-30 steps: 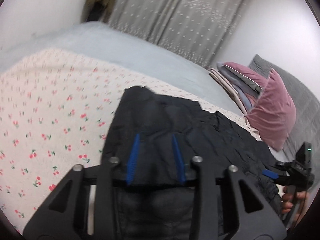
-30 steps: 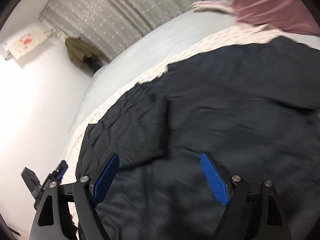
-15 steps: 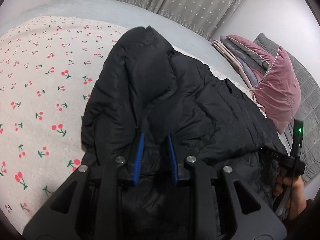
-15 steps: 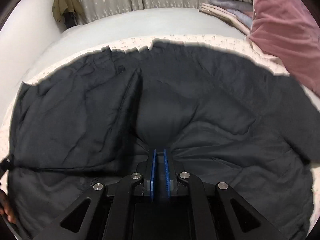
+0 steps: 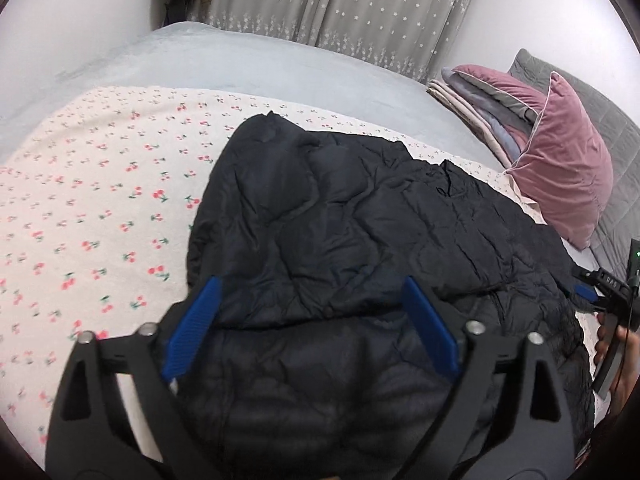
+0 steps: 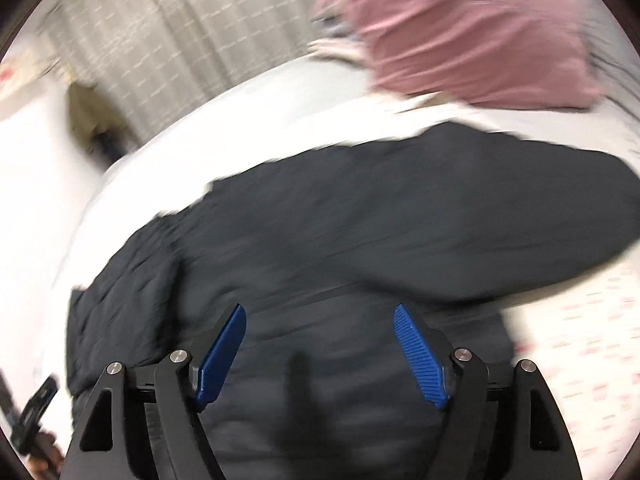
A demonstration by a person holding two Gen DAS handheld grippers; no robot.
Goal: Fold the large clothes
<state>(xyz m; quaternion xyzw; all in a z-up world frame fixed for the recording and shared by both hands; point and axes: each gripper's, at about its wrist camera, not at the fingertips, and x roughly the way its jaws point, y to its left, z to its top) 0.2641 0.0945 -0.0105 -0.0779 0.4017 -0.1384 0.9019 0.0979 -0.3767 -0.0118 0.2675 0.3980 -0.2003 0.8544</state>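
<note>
A black quilted jacket (image 5: 360, 220) lies on the bed, one part folded over its lower half. My left gripper (image 5: 310, 284) hangs over the jacket's near left part. Its jaws are opening wide, and the blue pads (image 5: 196, 332) press on nothing; the fabric lies beneath them. In the blurred right wrist view, my right gripper (image 6: 320, 312) is over the jacket (image 6: 400, 208) too, its jaws opening with only loose fabric below. The right gripper (image 5: 604, 292) also shows at the left view's right edge, held by a hand (image 5: 624, 344).
A cream sheet with red cherries (image 5: 100, 200) covers the near bed, with a grey blanket (image 5: 240, 60) beyond it. A pink pillow (image 5: 560, 176) and folded bedding (image 5: 472, 92) sit at the right. Grey starred curtains (image 5: 340, 4) hang behind.
Half a second ago both grippers were shut on jacket fabric; both have let go and now stand wide. The folded part has settled flat. The right view has swung sideways and blurred.
</note>
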